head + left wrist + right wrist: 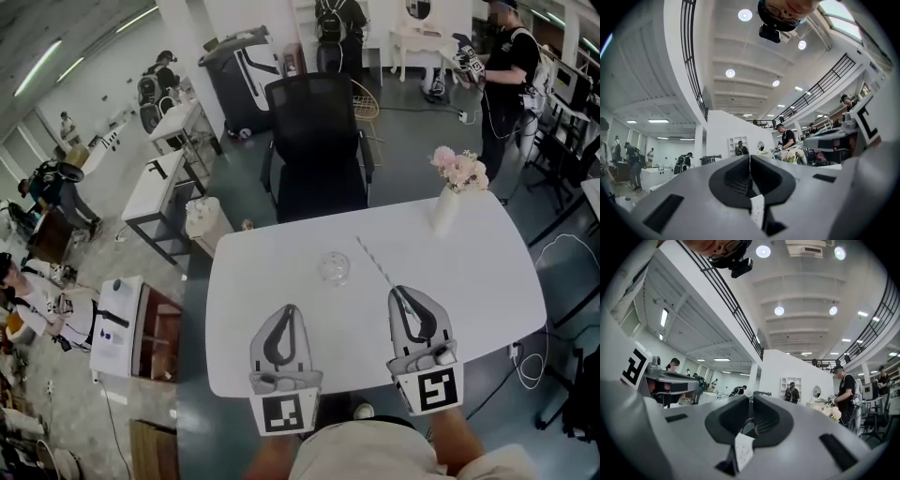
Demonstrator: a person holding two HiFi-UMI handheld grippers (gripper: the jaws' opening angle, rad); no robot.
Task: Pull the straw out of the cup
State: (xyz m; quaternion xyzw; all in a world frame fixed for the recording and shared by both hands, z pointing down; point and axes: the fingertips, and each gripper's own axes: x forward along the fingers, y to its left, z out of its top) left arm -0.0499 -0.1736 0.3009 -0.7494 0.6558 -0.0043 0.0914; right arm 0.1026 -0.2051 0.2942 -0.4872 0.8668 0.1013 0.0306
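1. The left gripper (289,309) shows over the near edge of the white table (469,281), left of the middle. In the left gripper view its jaws (750,157) are pressed together at the tips, with nothing between them.
2. The right gripper (397,292) shows over the same near edge, right of the middle and well apart from the left one. In the right gripper view its tips (750,395) meet, and no object can be made out between them.
3. Both gripper views look out roughly level across the room and up to the ceiling lights, not down at the table.
4. The clear cup (334,268) stands upright near the middle of the table, beyond the gap between the two grippers. It is untouched.
5. The straw (375,262) is out of the cup. It lies slantwise on the table just to the right of the cup and apart from it.
6. The straw's near end shows just beyond the right gripper's tips. The head view does not settle whether they touch.
7. A white vase (444,211) of pale pink flowers (459,170) stands toward the table's far right corner.
8. A black office chair (314,141) stands just beyond the far edge.
9. Farther back, a person (511,66) in dark clothes stands on the floor to the right.
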